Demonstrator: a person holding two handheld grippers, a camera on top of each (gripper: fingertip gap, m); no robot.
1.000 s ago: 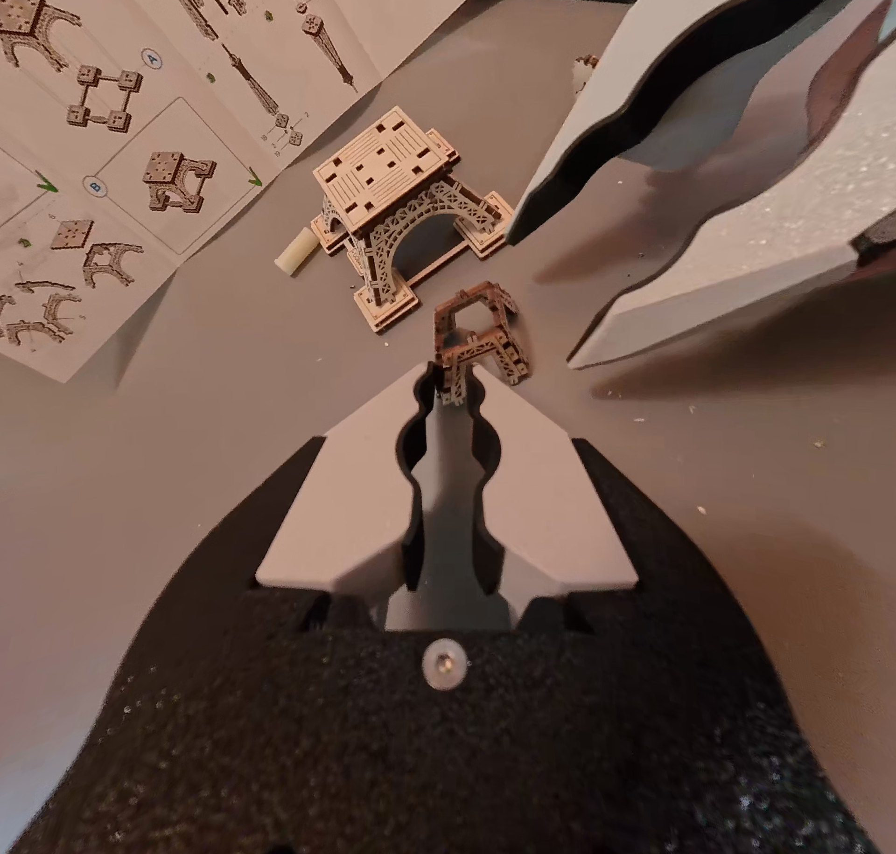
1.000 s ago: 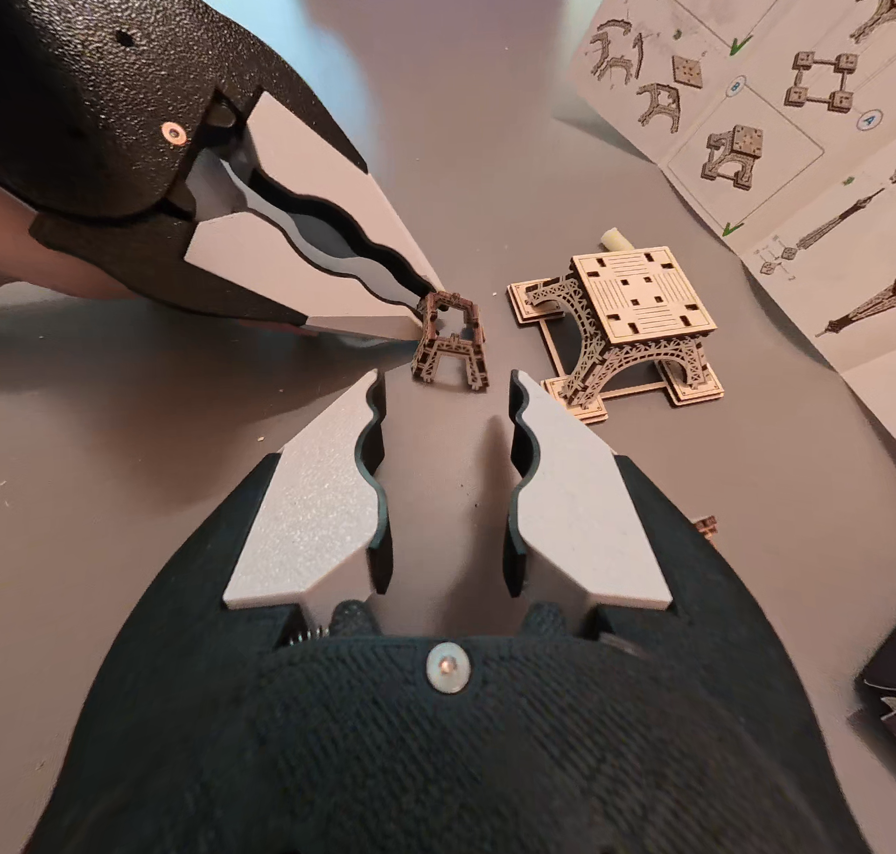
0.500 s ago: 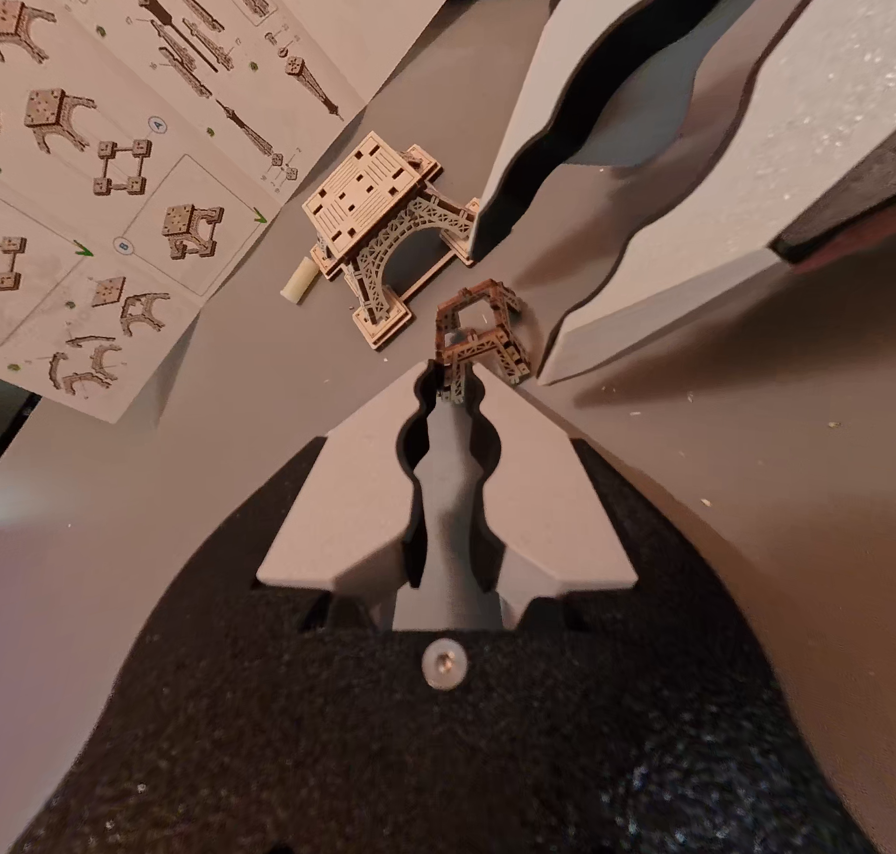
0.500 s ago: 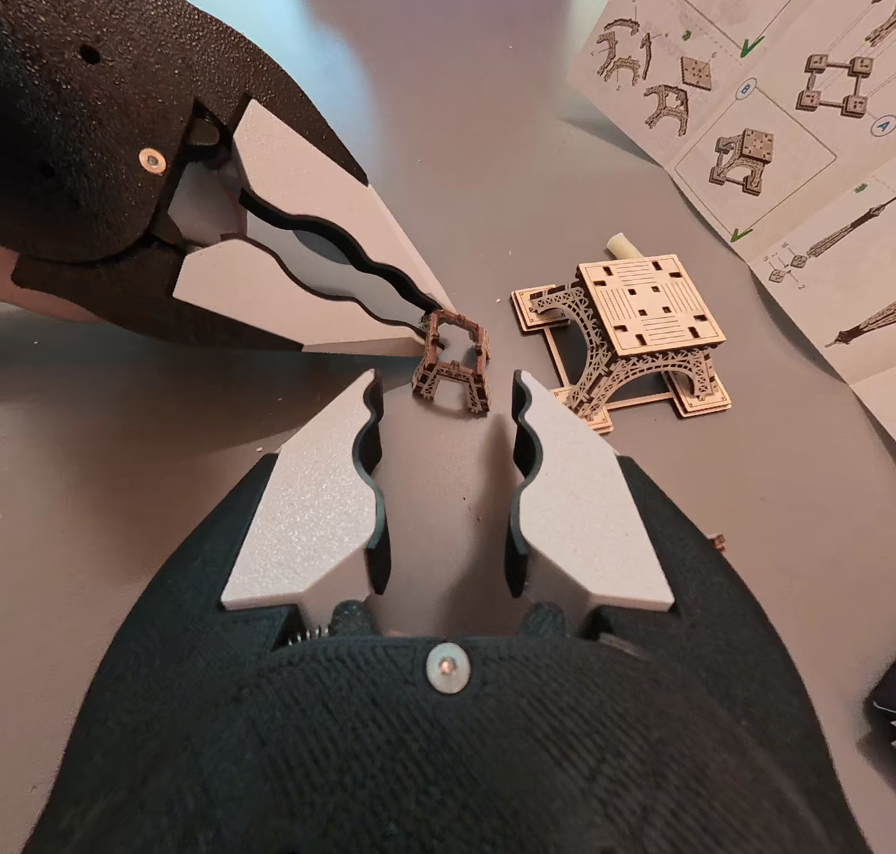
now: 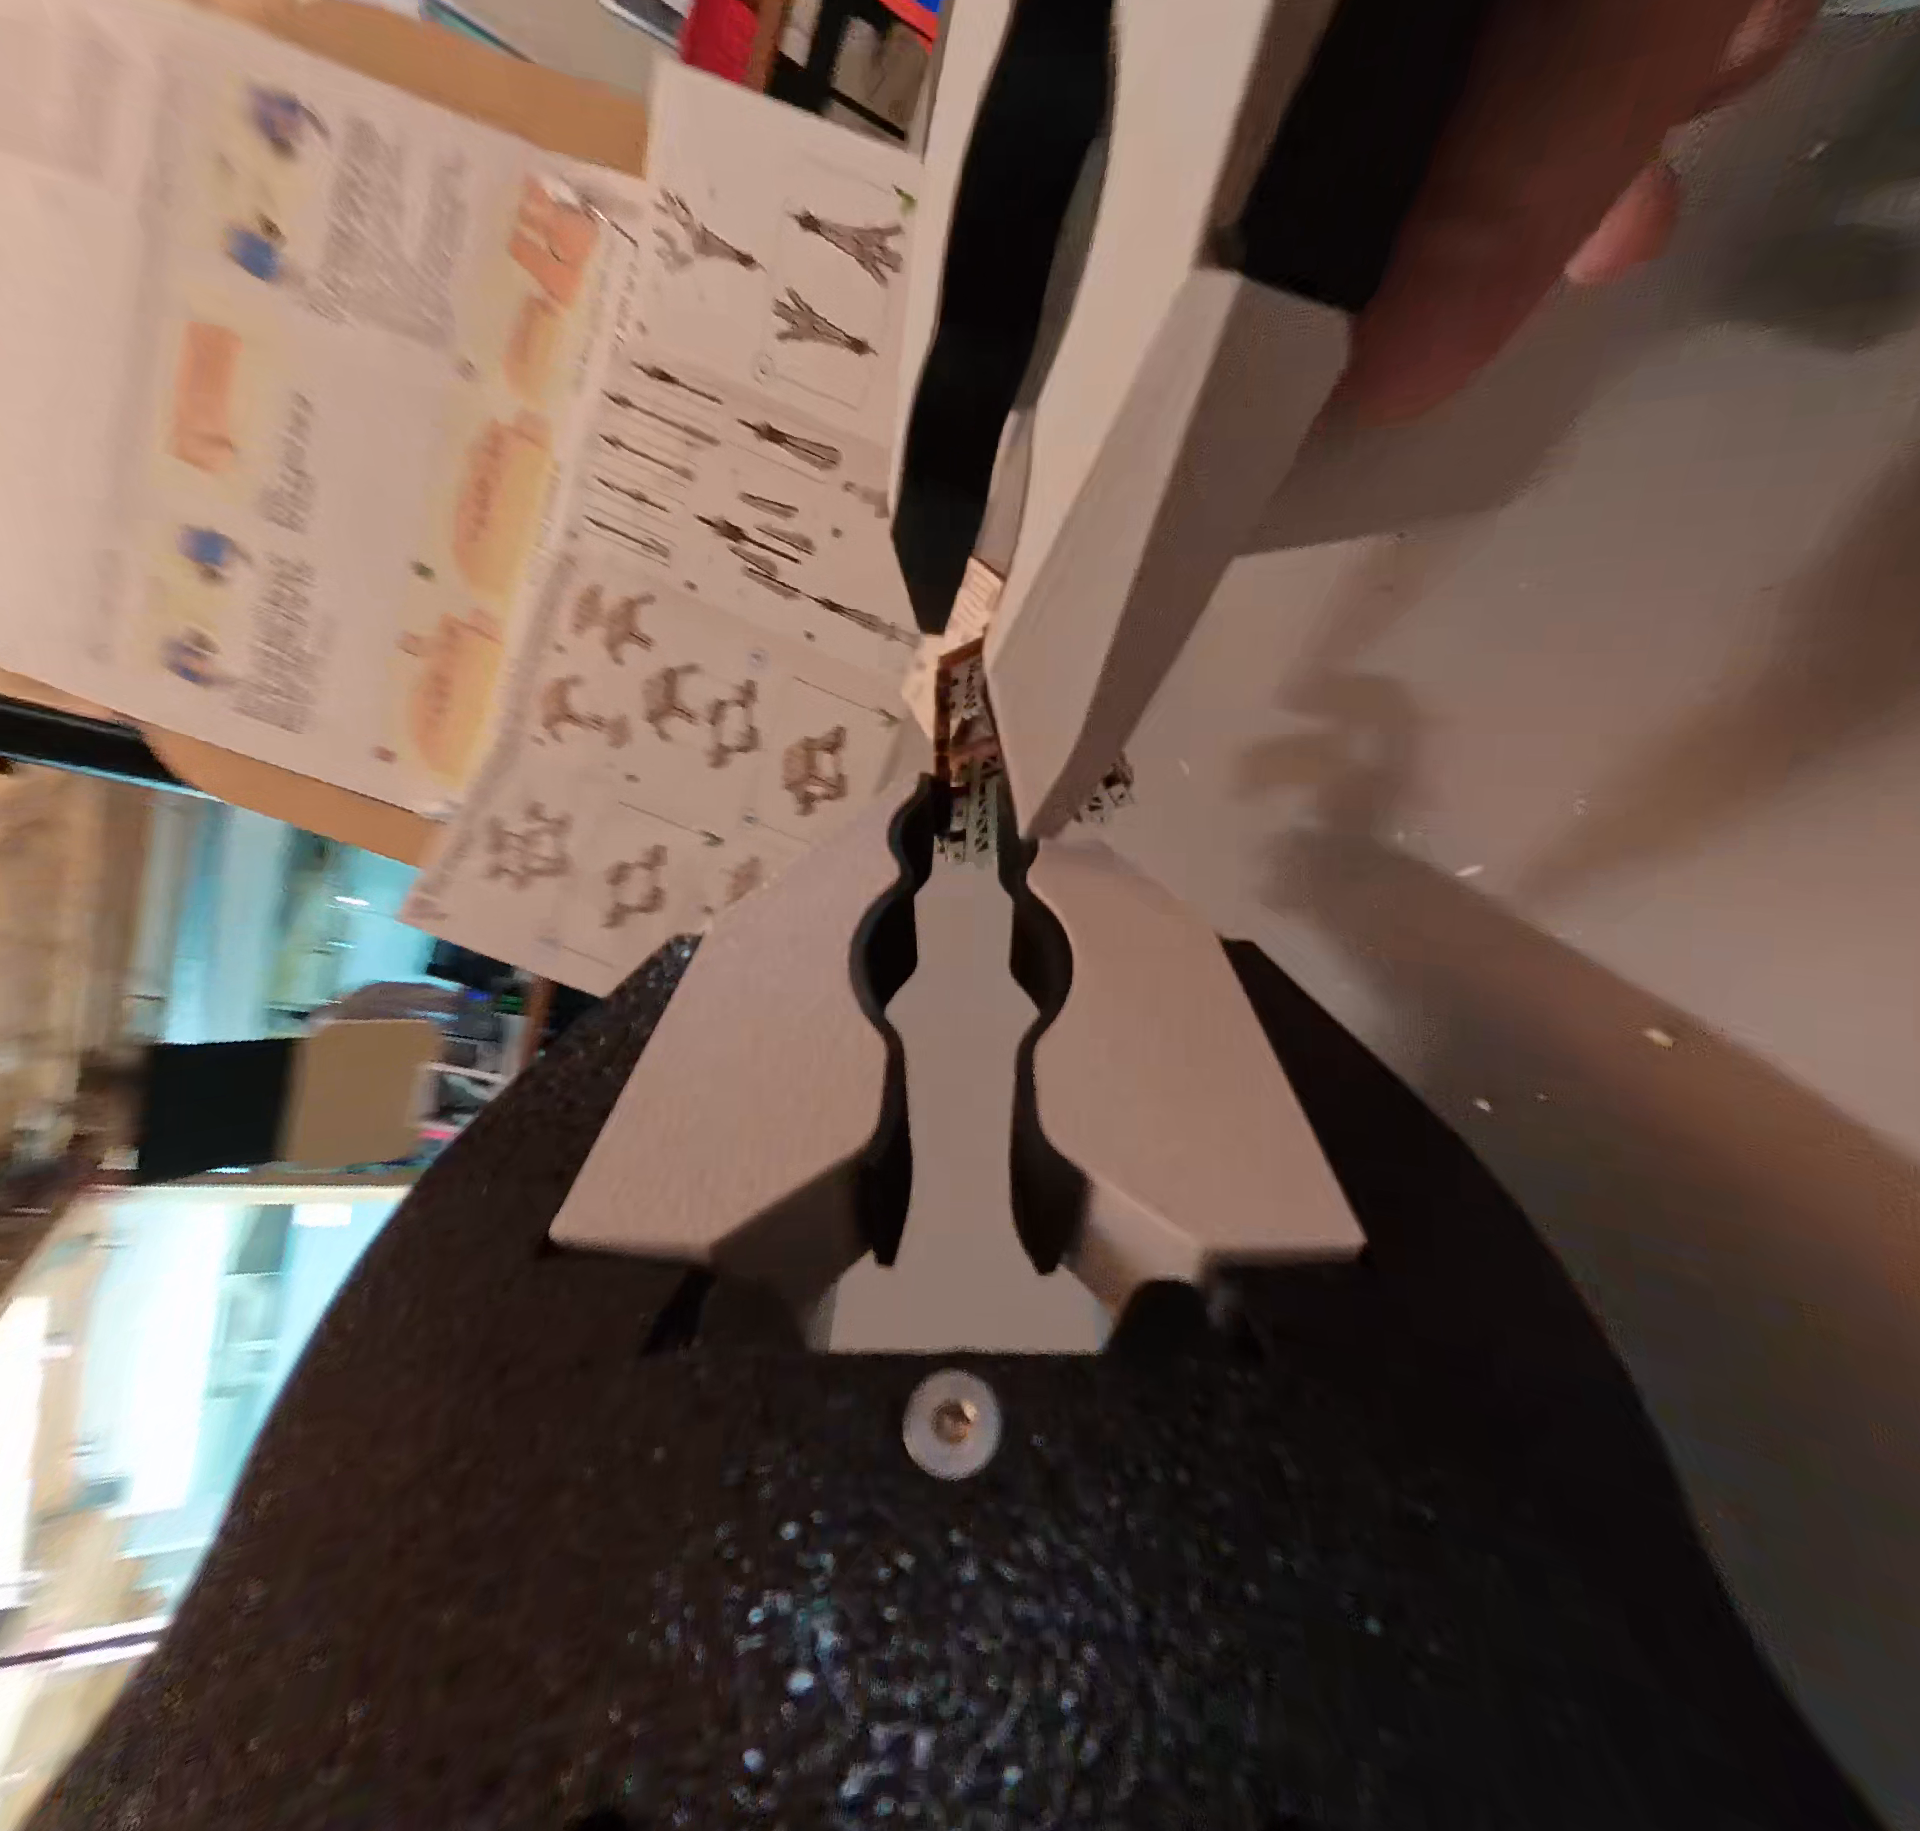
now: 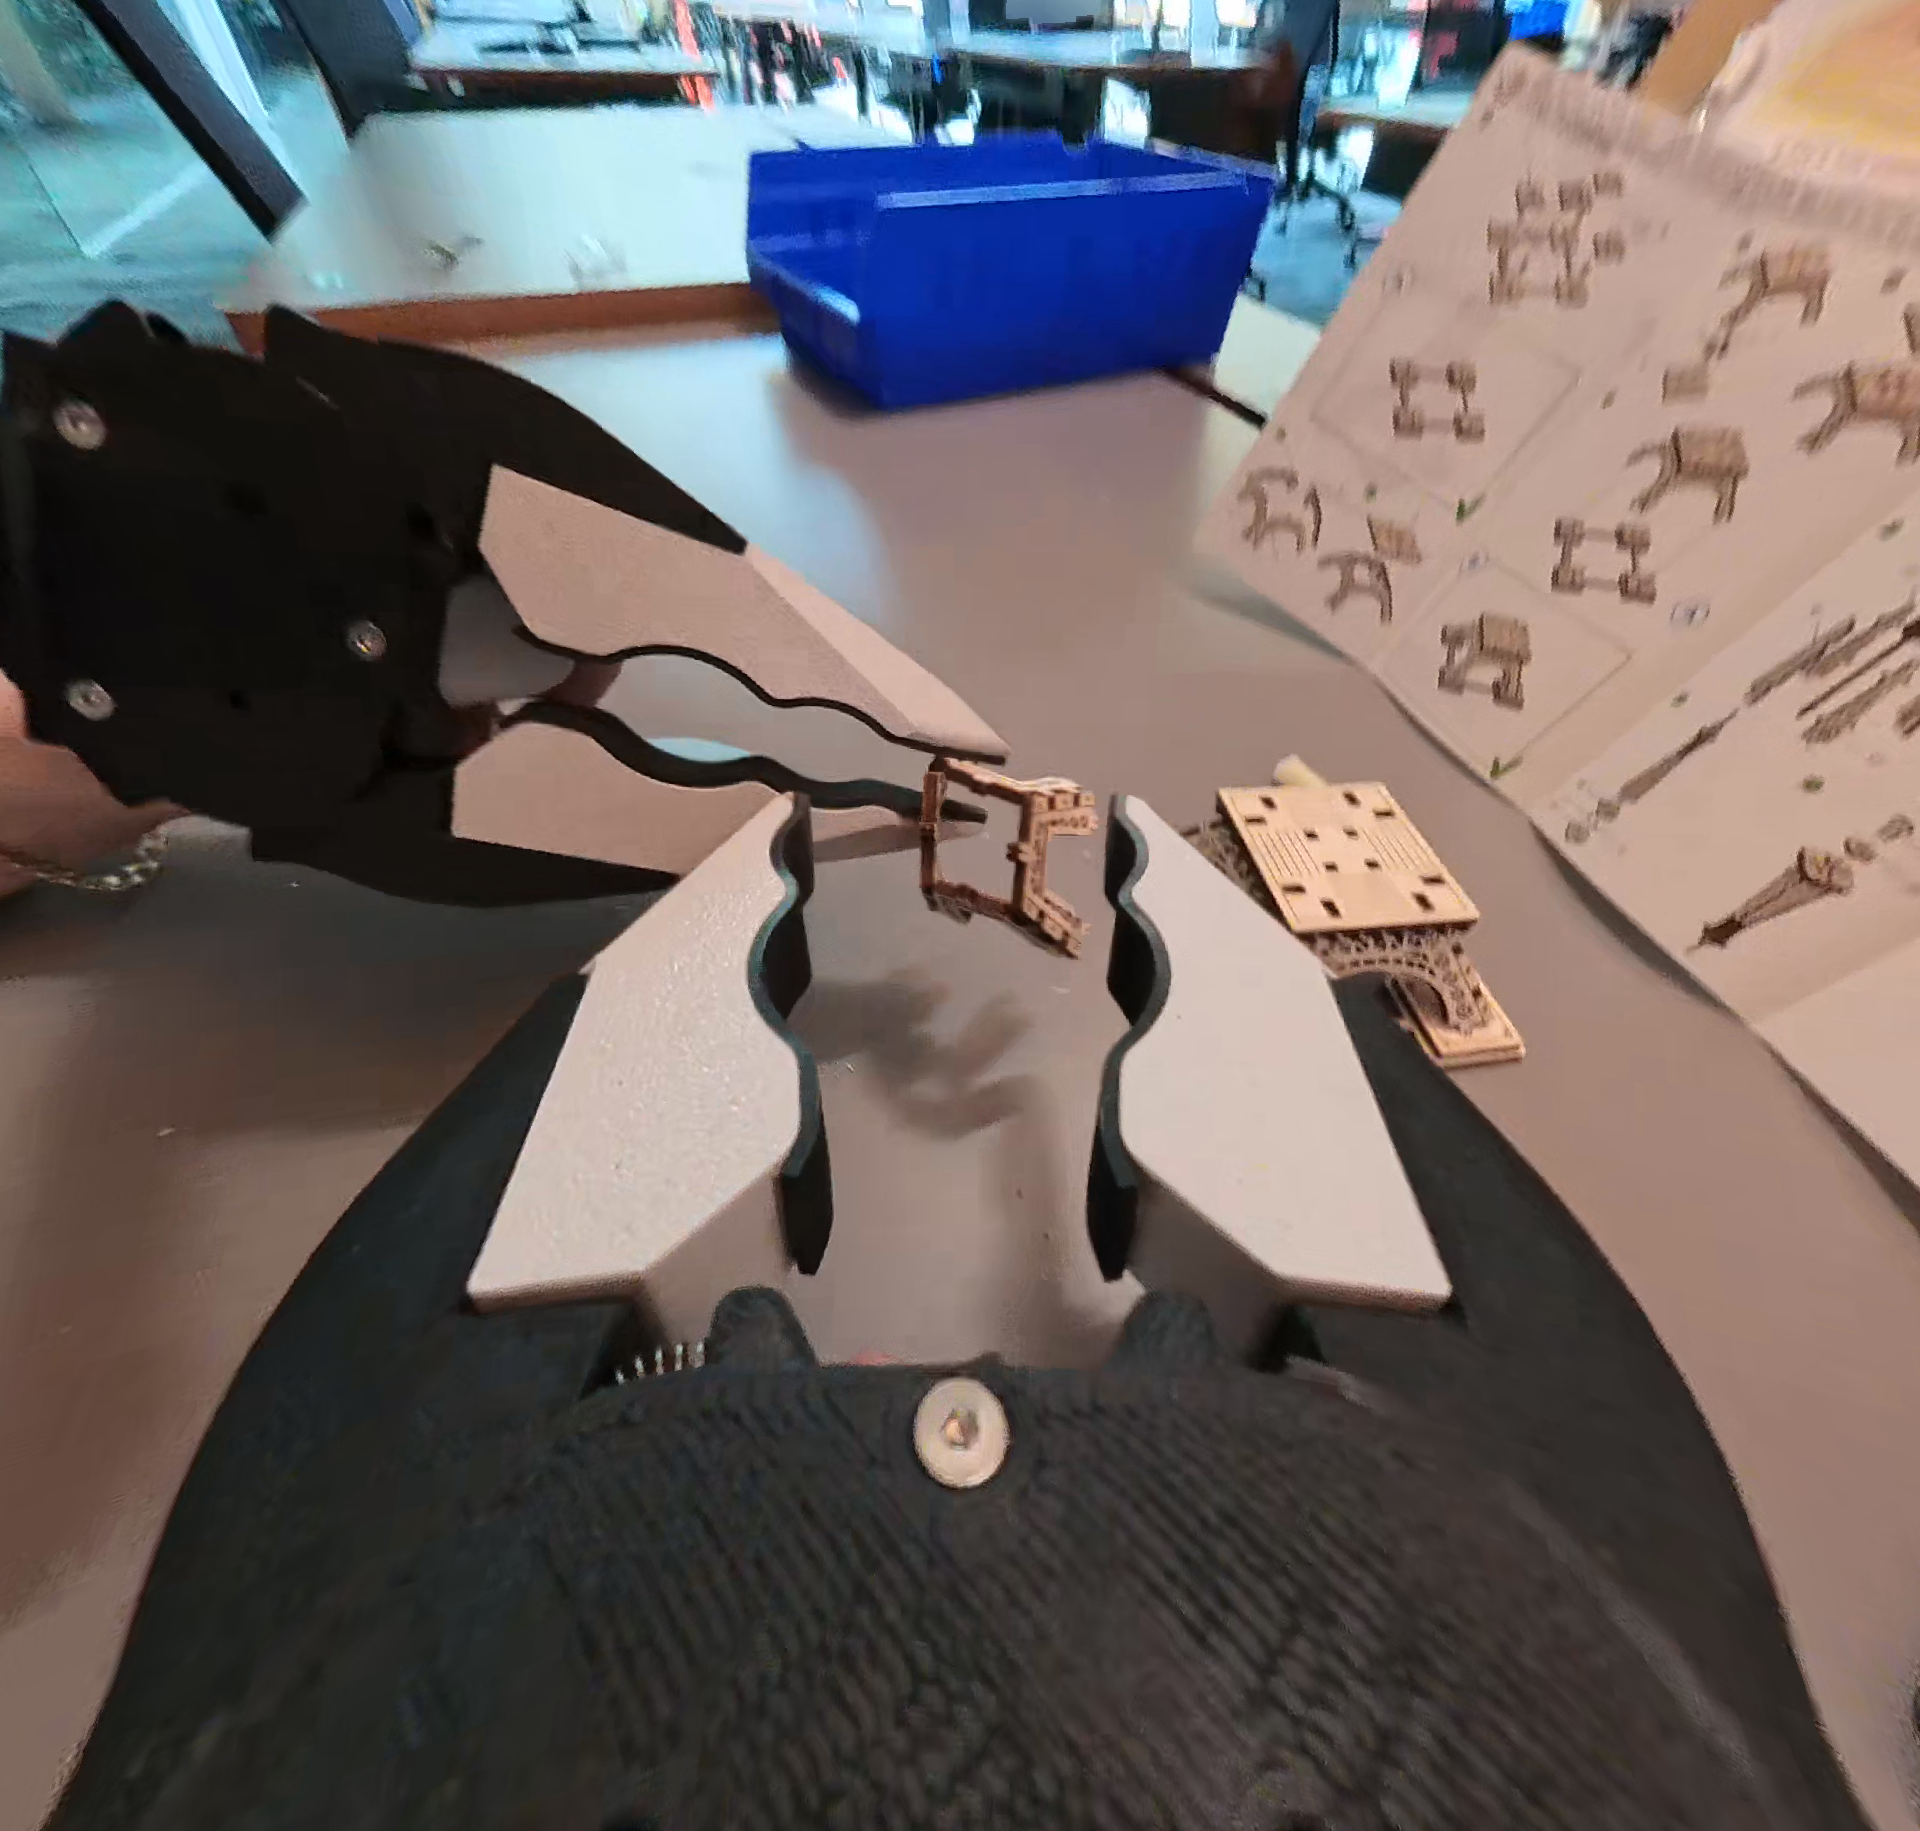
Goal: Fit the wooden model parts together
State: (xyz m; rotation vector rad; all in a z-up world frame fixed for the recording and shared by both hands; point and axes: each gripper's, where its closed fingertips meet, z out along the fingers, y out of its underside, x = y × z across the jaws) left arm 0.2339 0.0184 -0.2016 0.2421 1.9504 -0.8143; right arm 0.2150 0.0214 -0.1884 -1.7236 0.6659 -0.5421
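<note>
Your left gripper (image 6: 961, 768) is clamped on one corner of the small wooden frame (image 6: 1013, 862), holding it tipped on its side and lifted off the grey table (image 6: 1039, 576), with its shadow showing on the table below. Your right gripper (image 6: 951, 836) has its jaws spread wide, and the frame sits just beyond them, level with the gap between the two tips and touching neither. The arched tower base (image 6: 1361, 893) stands on the table just right of the frame, beside your right gripper's right finger. The instruction sheet (image 6: 1621, 493) lies beyond the base to the right. A blue bin (image 6: 997, 264) sits far behind the frame.
</note>
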